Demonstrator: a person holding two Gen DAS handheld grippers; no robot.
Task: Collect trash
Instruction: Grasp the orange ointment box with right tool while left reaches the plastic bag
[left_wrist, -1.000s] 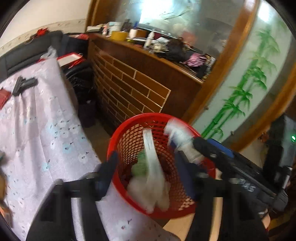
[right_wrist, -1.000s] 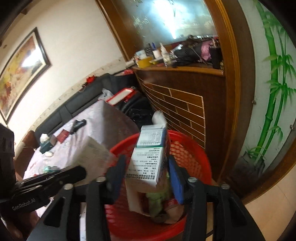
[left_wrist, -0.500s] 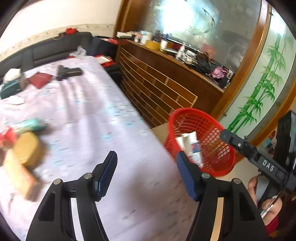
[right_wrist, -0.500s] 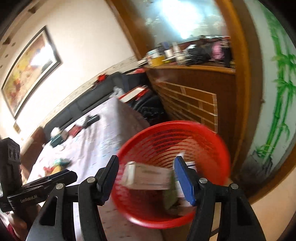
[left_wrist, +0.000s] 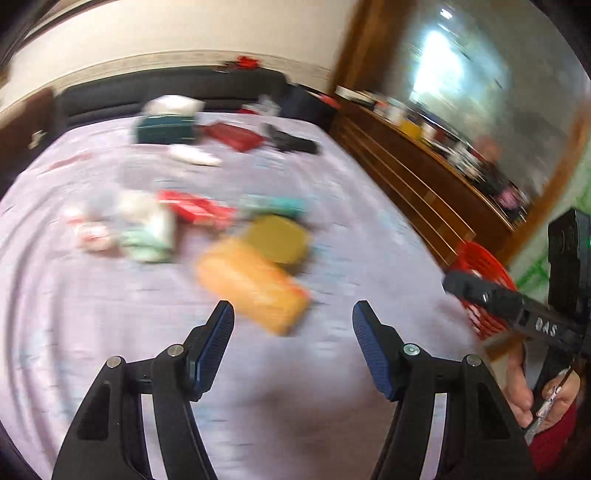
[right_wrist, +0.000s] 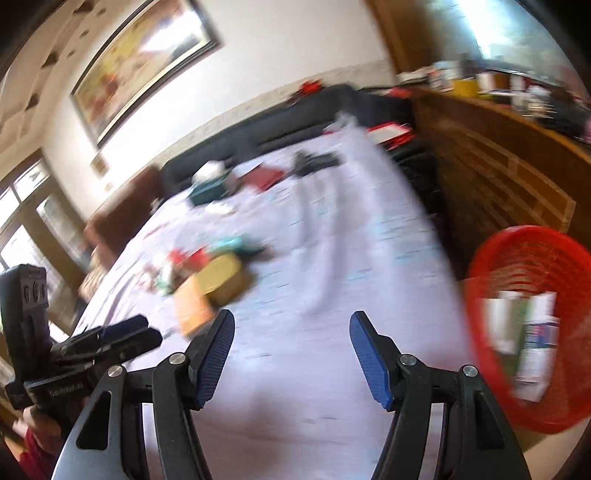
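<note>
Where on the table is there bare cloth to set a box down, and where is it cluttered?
Bare cloth lies ahead of both open grippers, from the orange box toward the red basket, and along the right edge. The middle-left pile around the yellow tin and the far end near the teal box are crowded.

Two handheld grippers are seen, each built of matte black plastic arms joined by round silver screws. The left gripper (left_wrist: 293, 347) and the right gripper (right_wrist: 291, 349) each carry two fingers faced with ribbed blue pads (left_wrist: 214, 347). White lettering is printed on each black body. A red sleeve (left_wrist: 550, 443) is worn at the wrist.
</note>
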